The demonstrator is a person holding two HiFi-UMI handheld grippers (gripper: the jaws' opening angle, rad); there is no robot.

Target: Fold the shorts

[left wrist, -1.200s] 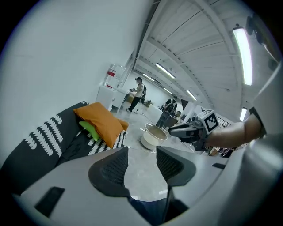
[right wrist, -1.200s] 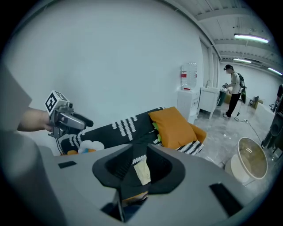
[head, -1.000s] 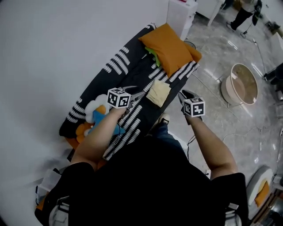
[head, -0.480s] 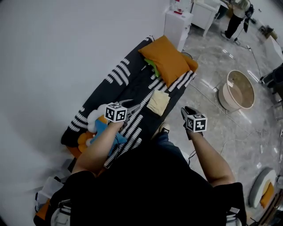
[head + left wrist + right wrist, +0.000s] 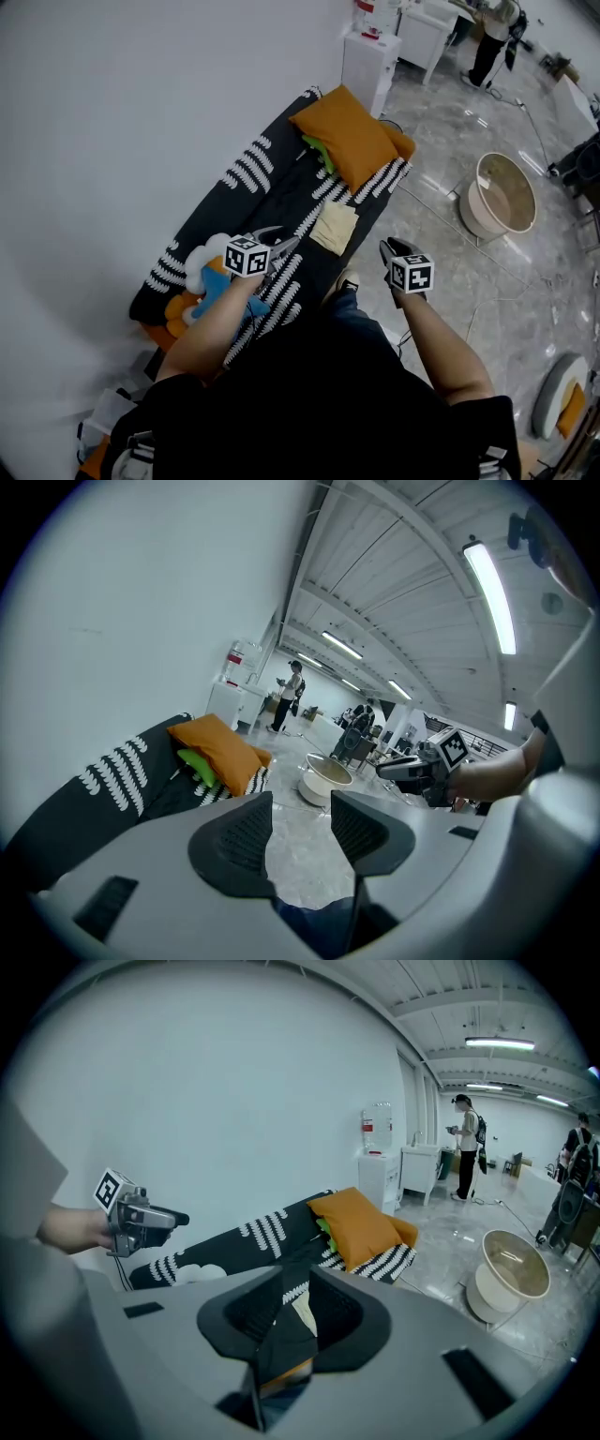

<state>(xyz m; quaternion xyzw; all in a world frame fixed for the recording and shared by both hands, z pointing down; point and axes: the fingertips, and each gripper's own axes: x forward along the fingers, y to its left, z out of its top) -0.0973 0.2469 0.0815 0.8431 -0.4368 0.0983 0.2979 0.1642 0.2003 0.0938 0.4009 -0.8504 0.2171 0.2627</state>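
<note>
We read no words here, only the square black-and-white codes printed on the left cube [image 5: 248,255] and the right cube [image 5: 411,274]. The left tongs [image 5: 286,246] stand wide apart with nothing between them and hang over the near part of the sofa [image 5: 253,178], which wears a black cover with white stripes. The right tongs [image 5: 389,246] are narrow but not closed, empty, and held over the floor just off the sofa's edge. The shorts [image 5: 335,228], pale yellow, lie flat on the sofa between the two tongs and a little beyond them, touched by neither. Farther up the sofa an orange pillow [image 5: 352,141] rests with a green thing [image 5: 322,153] tucked at its side. Under the left forearm we see a white cloud-shaped cushion [image 5: 202,258] and a blue toy [image 5: 214,277]. A round tub [image 5: 502,194] stands on the floor to the right. Compared with a second ago, both tongs have drawn back a little from the shorts towards the person, their gaps all but unchanged, and the shorts lie where they lay
</note>
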